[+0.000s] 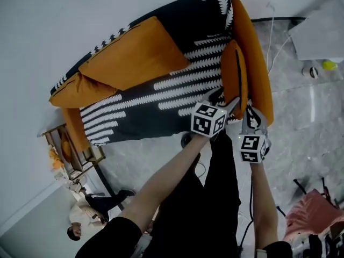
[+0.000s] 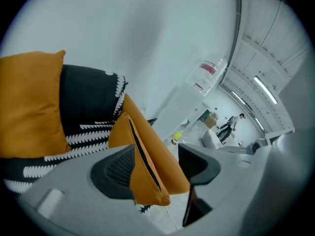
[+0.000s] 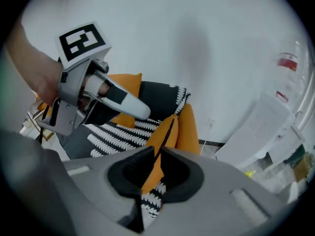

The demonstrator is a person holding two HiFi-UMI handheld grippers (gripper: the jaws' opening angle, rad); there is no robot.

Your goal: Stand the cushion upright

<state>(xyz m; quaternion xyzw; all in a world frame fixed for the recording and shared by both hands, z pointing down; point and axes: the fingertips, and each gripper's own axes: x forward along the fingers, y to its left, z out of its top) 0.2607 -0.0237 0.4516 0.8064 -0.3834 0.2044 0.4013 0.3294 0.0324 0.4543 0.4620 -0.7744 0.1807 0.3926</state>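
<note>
- Orange cushion (image 1: 235, 74) stands on its edge at the right end of the sofa (image 1: 161, 98), just beside the orange armrest (image 1: 253, 47); looks propped there so the armrest can back it once it's let go
- Head view: left gripper (image 1: 226, 98) and right gripper (image 1: 250, 113) both sit at the cushion's near lower end, one on each side of the same corner; my read is two-point control so the soft thing doesn't flop over
- Head view: a second, larger orange cushion (image 1: 134, 52) leans on the backrest, well apart, not involved
- Left gripper view: jaws stand wide apart with the cushion's zipped corner (image 2: 142, 161) between them; fabric lies against the left pad, the right pad is clear of it, so no clamp here, more of a cradle or guide
- Right gripper view: jaws are nearly together and pinched on the cushion's thin edge (image 3: 165, 134); this is the real hold, and a seam grip suits a limp corner
- Right gripper view: cushion rises upright from the jaws toward the armrest, patterned seat below
- Judgement: upright pose is roughly there; what's left is seating it stably and letting go
- Risk: released on one corner, it may tip onto the seat
</note>
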